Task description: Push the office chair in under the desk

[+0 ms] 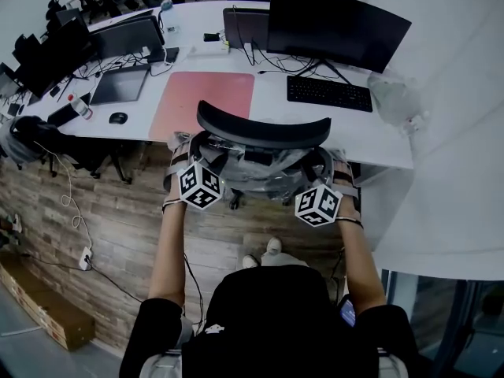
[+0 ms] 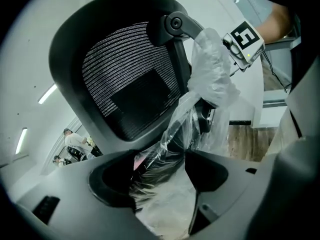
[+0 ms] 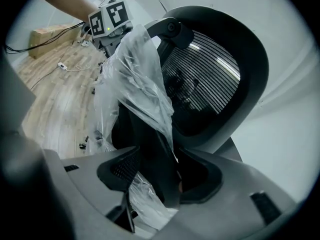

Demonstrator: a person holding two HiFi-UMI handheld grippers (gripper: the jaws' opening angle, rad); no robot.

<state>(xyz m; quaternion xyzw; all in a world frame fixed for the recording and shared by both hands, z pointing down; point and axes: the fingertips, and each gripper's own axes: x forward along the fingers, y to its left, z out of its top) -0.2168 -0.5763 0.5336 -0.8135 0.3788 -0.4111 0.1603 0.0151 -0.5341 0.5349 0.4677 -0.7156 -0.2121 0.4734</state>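
The chair, its back wrapped in clear plastic, stands against the front edge of the white worktop, with the left tool and right tool each clamped on one side of its back.

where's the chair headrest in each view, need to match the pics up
Head view: the headrest is at centre, a black curved bar seen from above.
Left gripper view: upper left, a mesh oval.
Right gripper view: upper right, the same mesh oval.
Shared landmark: the clear plastic wrap on the office chair, beside or below the headrest in all three.
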